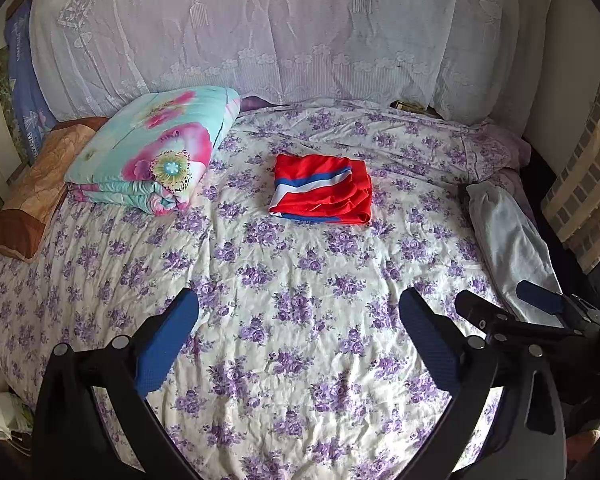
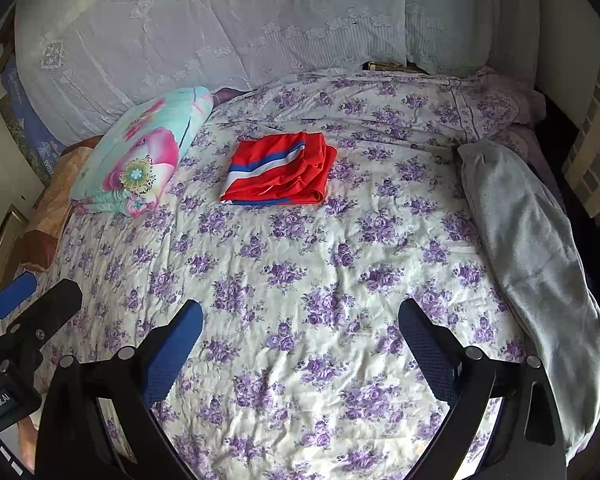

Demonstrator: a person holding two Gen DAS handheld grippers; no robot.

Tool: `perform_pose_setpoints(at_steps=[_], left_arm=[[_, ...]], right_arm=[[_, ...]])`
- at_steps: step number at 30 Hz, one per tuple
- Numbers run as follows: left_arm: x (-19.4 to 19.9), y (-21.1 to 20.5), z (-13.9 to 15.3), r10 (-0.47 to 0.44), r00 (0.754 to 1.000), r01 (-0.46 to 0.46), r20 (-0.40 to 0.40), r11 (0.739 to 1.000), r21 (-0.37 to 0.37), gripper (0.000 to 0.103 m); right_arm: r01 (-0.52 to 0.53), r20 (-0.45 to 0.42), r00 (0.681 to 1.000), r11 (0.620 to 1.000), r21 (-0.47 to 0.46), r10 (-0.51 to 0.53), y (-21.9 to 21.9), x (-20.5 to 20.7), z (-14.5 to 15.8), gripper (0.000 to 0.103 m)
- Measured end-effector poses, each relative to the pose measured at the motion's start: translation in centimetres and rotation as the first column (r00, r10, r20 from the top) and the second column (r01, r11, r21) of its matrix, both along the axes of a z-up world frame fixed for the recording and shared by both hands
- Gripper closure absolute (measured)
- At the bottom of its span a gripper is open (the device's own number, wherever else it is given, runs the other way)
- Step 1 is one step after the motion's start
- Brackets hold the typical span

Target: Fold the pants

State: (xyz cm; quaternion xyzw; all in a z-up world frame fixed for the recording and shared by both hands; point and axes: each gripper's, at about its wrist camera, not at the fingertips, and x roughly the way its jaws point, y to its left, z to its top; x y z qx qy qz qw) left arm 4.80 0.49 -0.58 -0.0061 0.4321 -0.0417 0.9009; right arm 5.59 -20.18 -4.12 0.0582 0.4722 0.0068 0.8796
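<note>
Red pants with a blue and white stripe lie folded into a compact rectangle on the floral bed sheet, toward the far middle of the bed; they also show in the right wrist view. My left gripper is open and empty, held above the sheet well short of the pants. My right gripper is open and empty too, beside the left one; it shows at the right edge of the left wrist view. The left gripper shows at the left edge of the right wrist view.
A folded flowery quilt lies at the far left beside a brown pillow. A grey cloth stretches along the bed's right edge. A white lace curtain hangs behind the bed.
</note>
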Motion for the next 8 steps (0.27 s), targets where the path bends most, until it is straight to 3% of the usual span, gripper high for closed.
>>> perform_pose_setpoints(at_steps=[8], left_arm=[[0.67,0.01,-0.31,0.004,1.000,-0.004,-0.016,1.000,-0.003,0.005]], right_arm=[[-0.003,-0.002,1.000,1.000,0.001,0.003,-0.09,0.17,0.00,0.004]])
